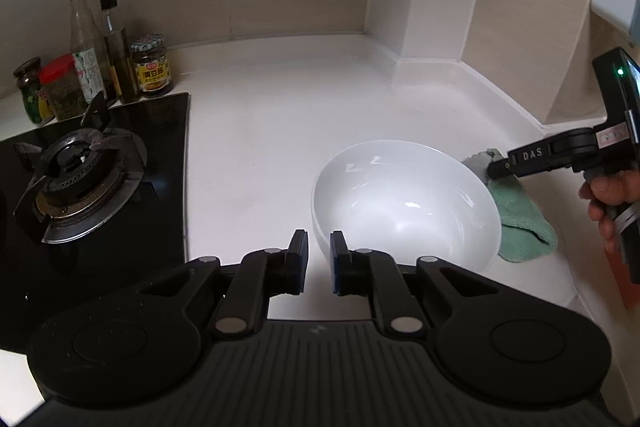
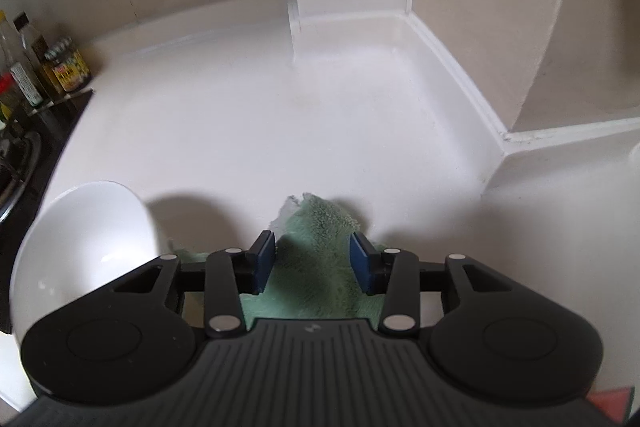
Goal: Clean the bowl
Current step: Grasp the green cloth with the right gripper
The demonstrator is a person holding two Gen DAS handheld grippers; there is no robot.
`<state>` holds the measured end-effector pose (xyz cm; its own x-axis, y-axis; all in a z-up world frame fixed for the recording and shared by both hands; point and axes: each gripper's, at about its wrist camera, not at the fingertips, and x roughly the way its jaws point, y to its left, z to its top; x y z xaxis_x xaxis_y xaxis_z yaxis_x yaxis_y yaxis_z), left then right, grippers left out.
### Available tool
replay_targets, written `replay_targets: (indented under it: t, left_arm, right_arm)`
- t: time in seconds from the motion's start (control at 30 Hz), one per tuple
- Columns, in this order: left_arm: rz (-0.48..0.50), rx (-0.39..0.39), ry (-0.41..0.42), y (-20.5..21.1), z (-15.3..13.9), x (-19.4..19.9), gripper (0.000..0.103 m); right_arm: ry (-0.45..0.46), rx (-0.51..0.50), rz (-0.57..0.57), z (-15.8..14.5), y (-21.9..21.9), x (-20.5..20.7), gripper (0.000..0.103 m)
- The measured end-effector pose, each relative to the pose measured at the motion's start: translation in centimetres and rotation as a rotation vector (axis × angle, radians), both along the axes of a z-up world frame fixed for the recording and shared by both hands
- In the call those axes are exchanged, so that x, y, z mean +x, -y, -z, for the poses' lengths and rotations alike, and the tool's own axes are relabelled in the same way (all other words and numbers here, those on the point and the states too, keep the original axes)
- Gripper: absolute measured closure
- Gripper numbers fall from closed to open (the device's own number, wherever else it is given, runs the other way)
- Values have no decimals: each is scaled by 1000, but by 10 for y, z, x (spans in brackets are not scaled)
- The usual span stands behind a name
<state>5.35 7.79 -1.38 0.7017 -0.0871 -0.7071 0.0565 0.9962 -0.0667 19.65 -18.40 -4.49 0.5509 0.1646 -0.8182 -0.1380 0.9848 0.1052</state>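
A white bowl stands empty on the white counter; it also shows at the lower left of the right wrist view. A green cloth lies on the counter just right of the bowl. My left gripper is open and empty, its right finger at the bowl's near left rim. My right gripper is open, its fingers on either side of the green cloth and low over it. The right gripper also shows in the left wrist view, over the cloth's far end.
A black gas hob with a burner lies left of the bowl. Several sauce bottles and jars stand at the back left by the wall. A white boxed column and raised ledge close the counter's back right corner.
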Motion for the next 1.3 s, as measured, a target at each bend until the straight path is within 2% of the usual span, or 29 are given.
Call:
replay_targets:
  t: [0.03,0.1,0.23,0.33,0.43,0.53,0.6,1.27,1.3]
  left_arm:
    - [-2,1,-3,0,1,2,91]
    - [0,5,-5,2,2,6,91]
    - [15,7,-6,6,3,12,91]
    - [26,3,-8,9,5,16,91]
    - [38,2,-6,11,5,18,91]
    - [49,1,-3,15,5,19,91]
    - [51,0,-4,16,6,18,91]
    - [51,0,-10,19,8,17,91]
    - [51,0,-11,19,8,17,91]
  right_arm:
    - [2,8,-5,0,2,-1,87]
    - [14,21,-11,-1,6,-5,92]
    - [48,45,-8,-10,15,-18,94]
    - [51,57,-19,-16,20,-26,93]
    - [12,53,-23,-11,24,-20,91]
    - [11,46,-12,-8,27,-18,90]
    - [11,47,-18,-7,25,-19,85]
    - [24,68,-9,-7,28,-26,85]
    - [26,60,-5,-7,28,-27,90]
